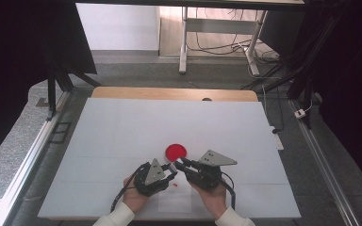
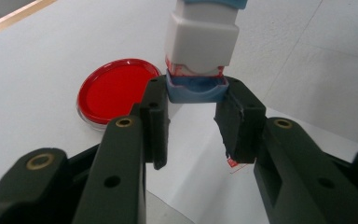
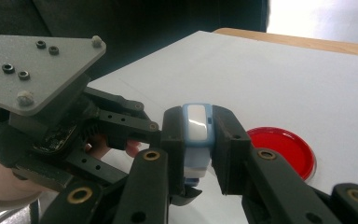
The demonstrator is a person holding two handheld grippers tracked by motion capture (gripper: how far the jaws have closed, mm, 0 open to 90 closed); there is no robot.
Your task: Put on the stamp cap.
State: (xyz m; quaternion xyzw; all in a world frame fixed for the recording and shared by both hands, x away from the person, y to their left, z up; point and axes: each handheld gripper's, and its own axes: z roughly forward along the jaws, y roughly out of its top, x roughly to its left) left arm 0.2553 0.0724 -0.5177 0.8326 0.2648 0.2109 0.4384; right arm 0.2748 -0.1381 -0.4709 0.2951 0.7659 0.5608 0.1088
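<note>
A small stamp [image 3: 196, 133] with a white body [image 2: 203, 42] and a blue cap [image 2: 196, 89] is held between both grippers just above the table. My left gripper [image 2: 196, 100] is shut on the blue cap end. My right gripper [image 3: 196, 140] is shut on the stamp's body, its jaws pressing both sides. In the high view the left gripper [image 1: 171, 171] and the right gripper [image 1: 179, 165] meet tip to tip at the stamp [image 1: 174, 166], near the table's front. A round red ink pad [image 1: 176, 151] lies just beyond them.
A white sheet of paper [image 2: 200, 154] lies under the grippers and bears a small red print [image 2: 233, 163]. The white table top [image 1: 122, 132] stretches wide to the left, right and back. The person's hands and white sleeves [image 1: 118, 216] come in at the front edge.
</note>
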